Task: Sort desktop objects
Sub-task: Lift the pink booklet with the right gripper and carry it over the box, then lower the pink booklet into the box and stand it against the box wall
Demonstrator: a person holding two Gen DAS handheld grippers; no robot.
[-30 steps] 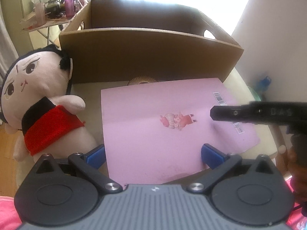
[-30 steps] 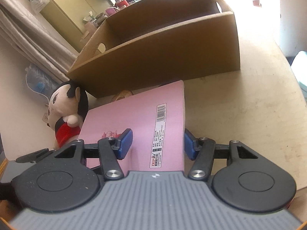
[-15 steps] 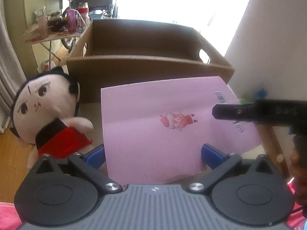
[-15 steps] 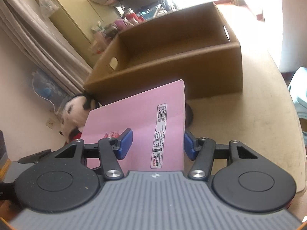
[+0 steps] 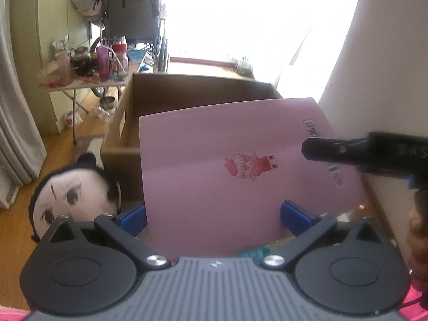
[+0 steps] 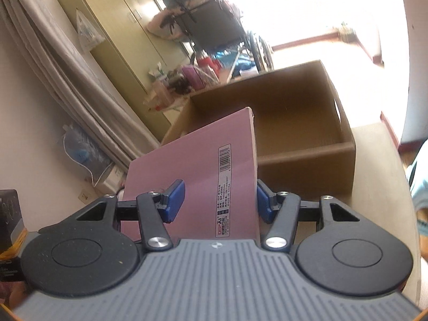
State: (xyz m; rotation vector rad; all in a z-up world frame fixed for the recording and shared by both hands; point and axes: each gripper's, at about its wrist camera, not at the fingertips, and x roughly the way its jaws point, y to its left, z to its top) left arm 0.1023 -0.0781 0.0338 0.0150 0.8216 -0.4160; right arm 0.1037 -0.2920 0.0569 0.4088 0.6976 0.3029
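A pink notebook with a small pig drawing and a barcode is held in the air, tilted, in front of an open brown cardboard box. My left gripper is shut on its near edge. My right gripper is shut on the notebook's barcode side, one pad above the cover and one below; its finger also shows in the left wrist view. The box stands just beyond the notebook. A plush doll with black hair lies low at the left, below the notebook.
The beige table carries the box, and its edge curves at the right. A white wall stands on the right. A cluttered folding side table and a wheelchair are on the floor behind.
Both grippers have lifted the notebook off the table and up toward the box top. The doll and table have dropped lower in view, and the box interior now shows.
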